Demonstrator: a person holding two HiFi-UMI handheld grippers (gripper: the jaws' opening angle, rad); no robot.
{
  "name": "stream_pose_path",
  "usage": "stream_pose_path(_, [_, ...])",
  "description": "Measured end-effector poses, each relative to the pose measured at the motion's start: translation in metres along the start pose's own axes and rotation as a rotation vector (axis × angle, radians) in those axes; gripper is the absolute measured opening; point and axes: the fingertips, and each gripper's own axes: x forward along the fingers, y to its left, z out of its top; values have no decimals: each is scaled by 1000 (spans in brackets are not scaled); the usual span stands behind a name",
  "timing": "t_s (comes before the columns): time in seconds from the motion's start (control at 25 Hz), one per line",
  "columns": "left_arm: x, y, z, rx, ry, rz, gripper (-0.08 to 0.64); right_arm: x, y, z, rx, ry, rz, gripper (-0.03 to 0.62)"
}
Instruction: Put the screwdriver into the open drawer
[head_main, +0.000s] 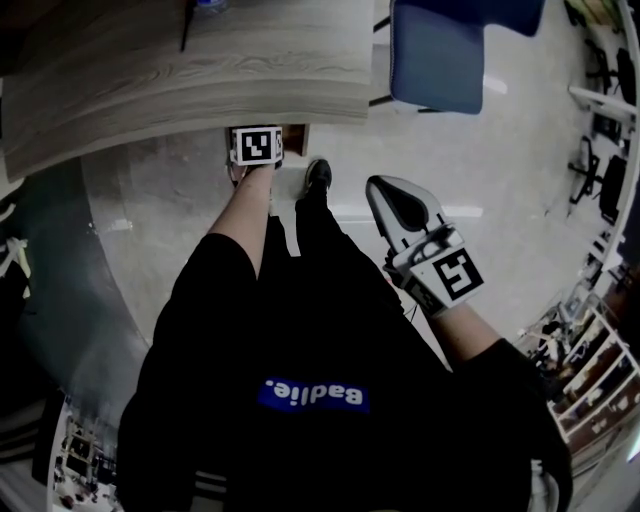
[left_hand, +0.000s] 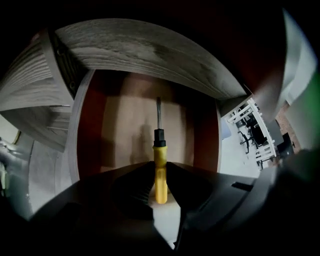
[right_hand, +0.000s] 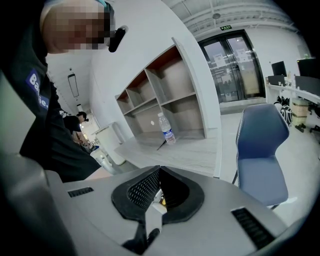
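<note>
Left claw (left_hand: 160, 172), low centre of the left gripper view: clenched on item 1, both pads pressing the handle from either side.

Item 1, screwdriver (left_hand: 159, 150): yellow handle, black collar, grey shaft. It sits directly ahead of my left claw, with the butt end between the jaws and toward me. Its long axis runs straight up the frame, in line with the jaws. The tip points away from me, toward the upper centre, into item 2.

Item 2, drawer (left_hand: 91, 130): open, with red-brown walls and a pale floor, filling the middle of the frame under the desk (left_hand: 150, 50). The shaft hangs over the floor and throws a faint shadow on it to the left. I cannot tell whether the tip touches. I judge that the shaft lies along the drawer's depth, between the side walls, so it should fit as held.

Item 3, right claw (right_hand: 158, 175): jaws together, nothing between them. In the head view it sits at right of centre, well apart from the drawer. The left claw is the nearer one, at the desk edge.

Pending, in my judgement: lower and let go.
</note>
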Motion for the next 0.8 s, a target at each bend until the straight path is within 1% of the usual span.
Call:
stream_pose_path(0.08, [4, -1, -2, 12, -5, 7, 74, -1, -1, -2, 2, 3, -5, 29])
stream_pose_path(0.16, [6, 1, -6, 46, 3, 36, 74, -2, -3, -5, 3, 6, -14, 29])
stream_pose_path(0.24, [10, 3, -12, 64, 23, 60, 75, -3, -5, -8, 3, 10, -22, 29])
stream_pose_path(0.4, [18, 7, -20, 59, 71, 103, 75, -5, -6, -14, 11, 21, -28, 29])
stream_pose_path(0.6, [23, 11, -22, 60, 83, 121, 77, -7, -8, -21, 10, 30, -37, 29])
stream_pose_path(0.8, [26, 14, -25, 81, 82, 137, 81, -8, -10, -23, 0, 33, -46, 29])
